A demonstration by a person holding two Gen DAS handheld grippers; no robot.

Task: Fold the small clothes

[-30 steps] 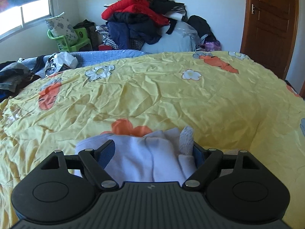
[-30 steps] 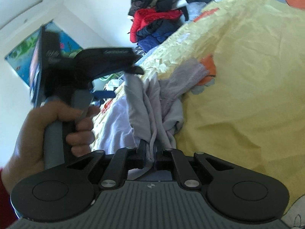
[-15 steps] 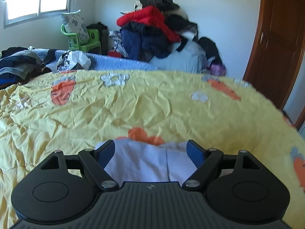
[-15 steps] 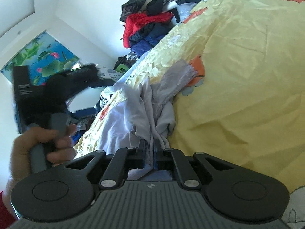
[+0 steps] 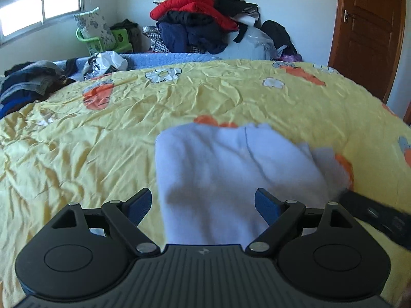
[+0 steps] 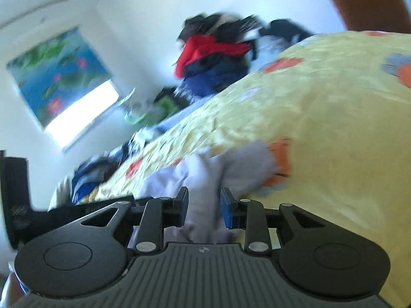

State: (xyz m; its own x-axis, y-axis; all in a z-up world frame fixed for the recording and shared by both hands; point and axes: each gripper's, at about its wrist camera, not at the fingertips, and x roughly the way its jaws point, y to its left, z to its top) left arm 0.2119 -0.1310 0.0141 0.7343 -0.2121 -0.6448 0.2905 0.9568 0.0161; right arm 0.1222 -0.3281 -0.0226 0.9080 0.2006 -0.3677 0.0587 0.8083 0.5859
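Garment: pale lavender-white small garment (image 5: 226,169), lying in a soft, roughly folded heap on the yellow floral bedspread (image 5: 128,133), near the front edge of the bed; its near end runs under both devices.
Left gripper (image 5: 204,205): released, blue pads (image 5: 140,205) spread wide on either side of the garment, not pinching it.
Right gripper (image 6: 204,206): parted, with a narrower gap; a bunched fold of the garment (image 6: 203,179) sits between the blue pads (image 6: 227,209), and the blur leaves contact unclear.
Right gripper, seen from the left wrist: dark blurred body at the right edge, just beside the garment's right end.
Left gripper, seen from the right wrist: black body at the left edge.
Background pile: red, navy and black clothes (image 5: 203,23) heaped against the far wall.
Side pile: dark clothes (image 5: 28,82) at the bed's left edge.
Door: brown wooden door (image 5: 367,30), far right.
Window: bright window (image 5: 38,10) with a floral blind, far left.
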